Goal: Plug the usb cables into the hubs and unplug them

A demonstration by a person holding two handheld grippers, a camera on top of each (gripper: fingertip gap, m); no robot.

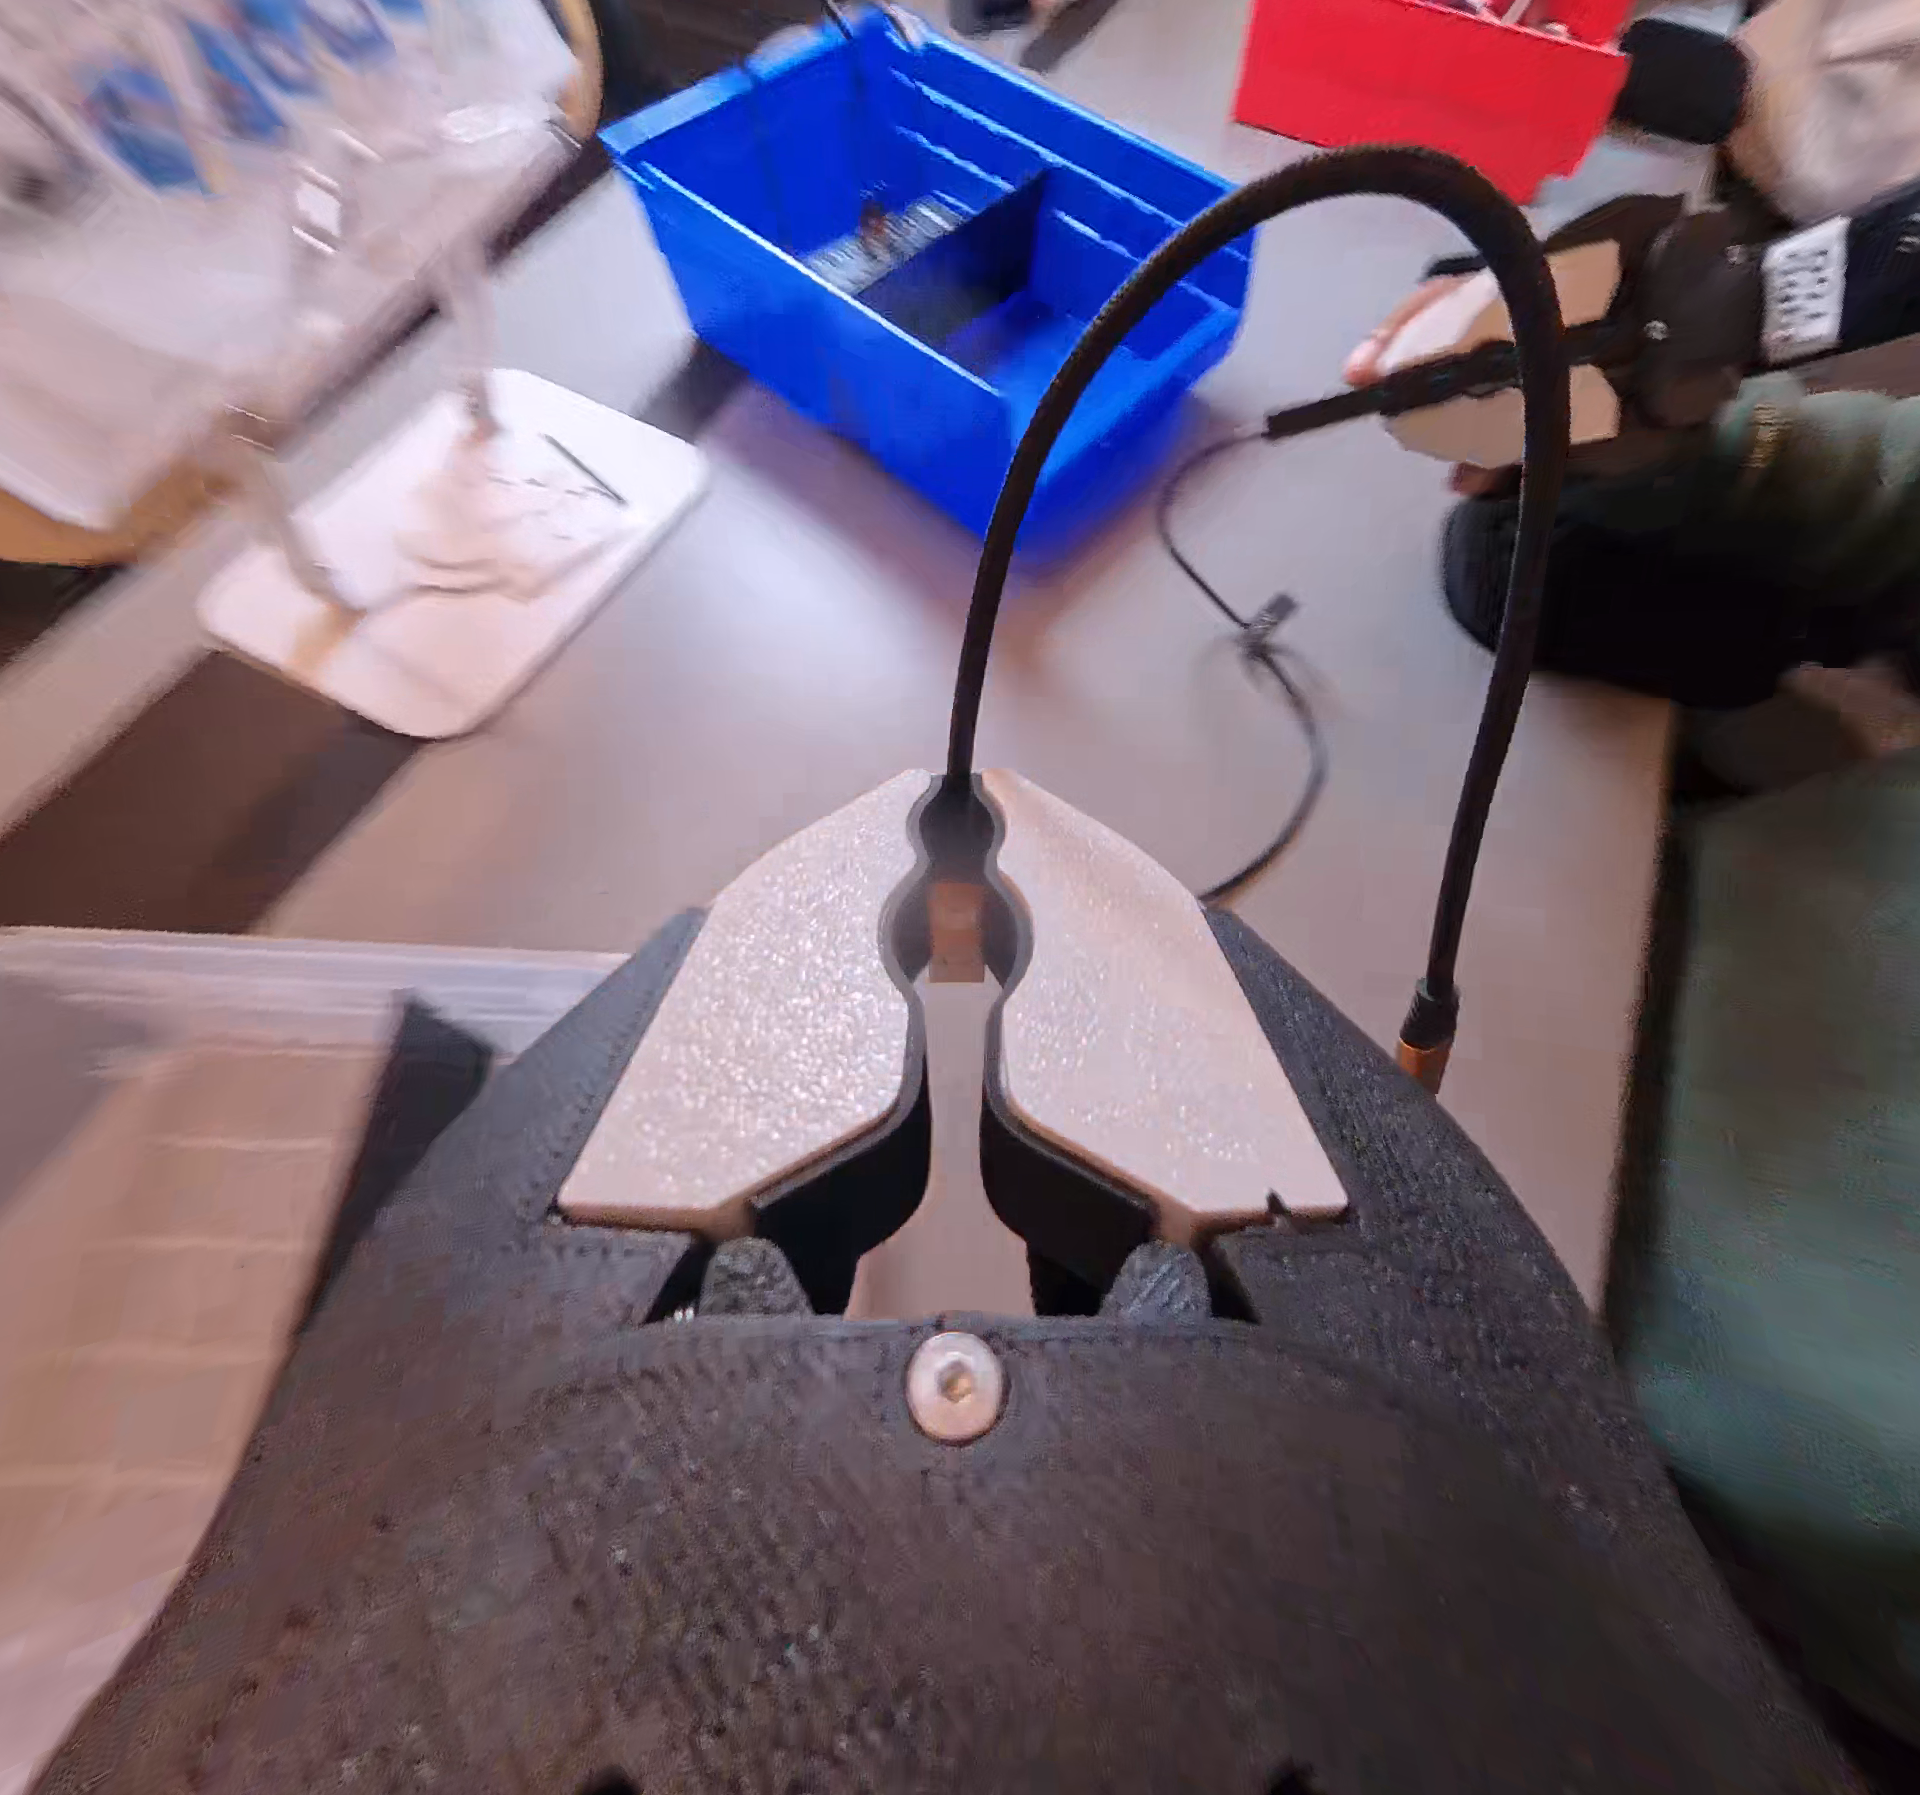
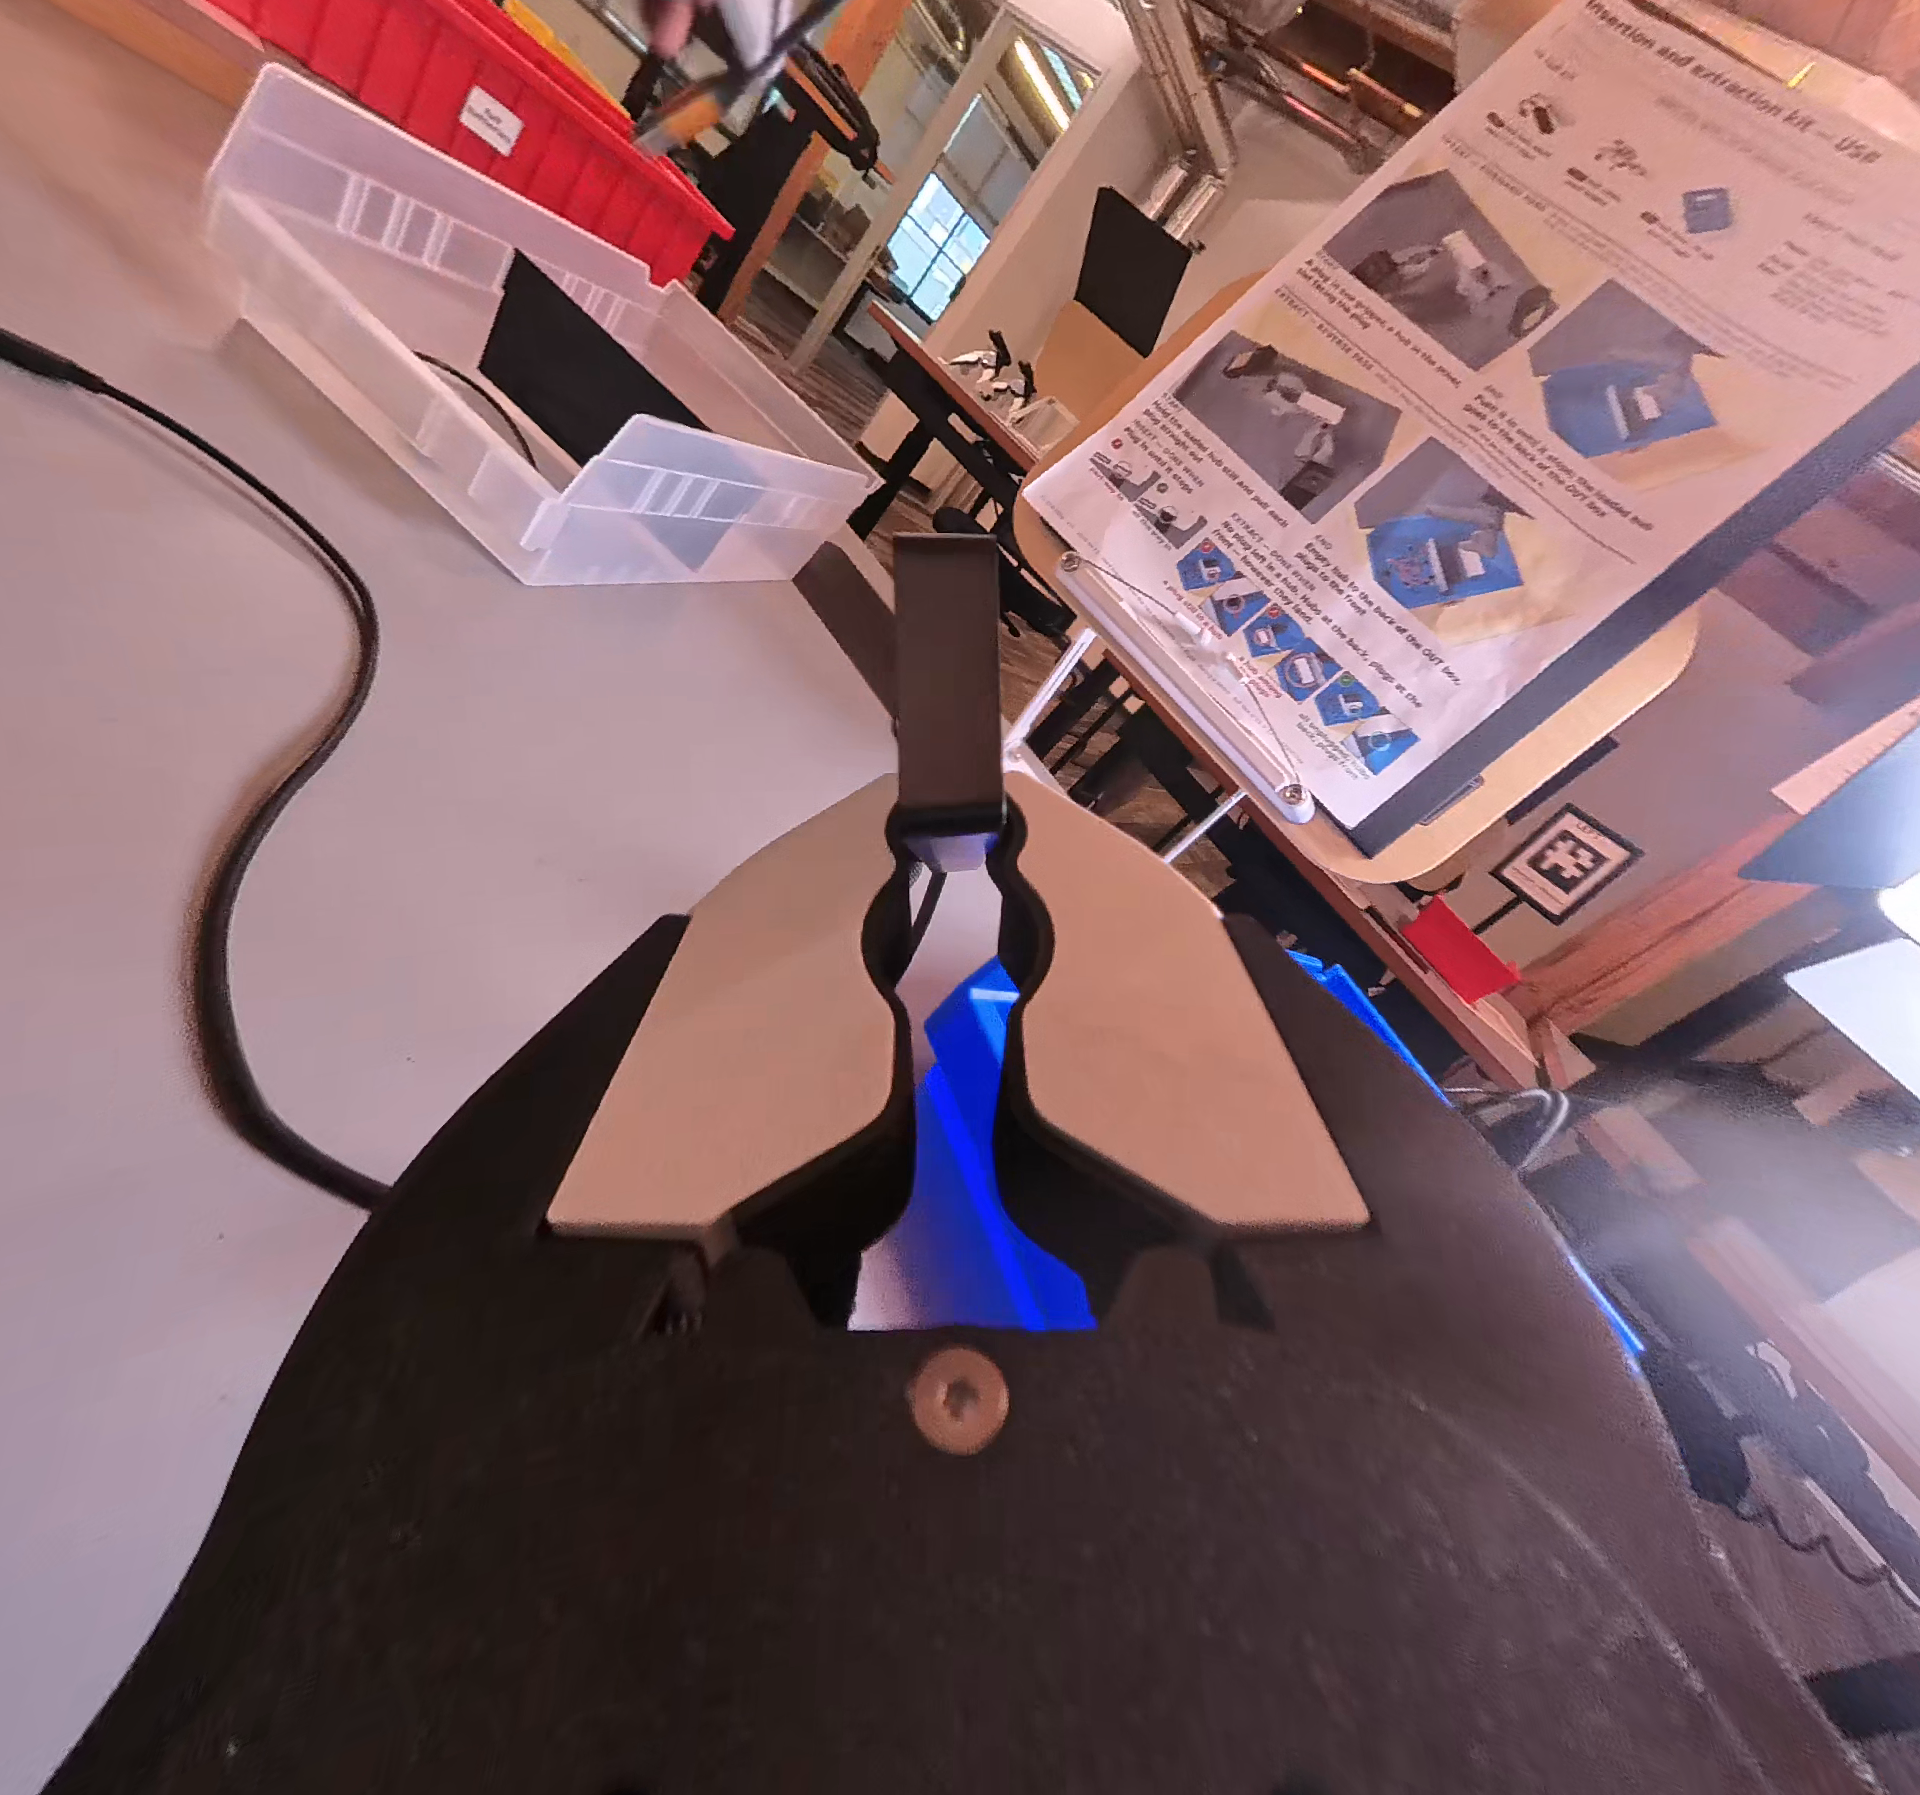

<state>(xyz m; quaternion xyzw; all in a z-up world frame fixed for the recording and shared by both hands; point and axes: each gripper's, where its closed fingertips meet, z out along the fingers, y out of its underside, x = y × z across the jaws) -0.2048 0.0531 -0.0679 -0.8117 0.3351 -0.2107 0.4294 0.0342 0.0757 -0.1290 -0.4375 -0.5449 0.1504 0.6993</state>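
At lower centre of the left wrist view, the left gripper (image 1: 956,898) pinches the plug end of a black braided usb cable (image 1: 1351,176), which arches up and right to a loose copper-tipped end. A blue bin (image 1: 935,291) sits on the grey counter (image 1: 779,665) above. The right gripper (image 2: 951,841) clamps a slim black hub (image 2: 948,675), mid-frame.

Bright daylight, fisheye bending at edges, motion blur, hazy glare lower right
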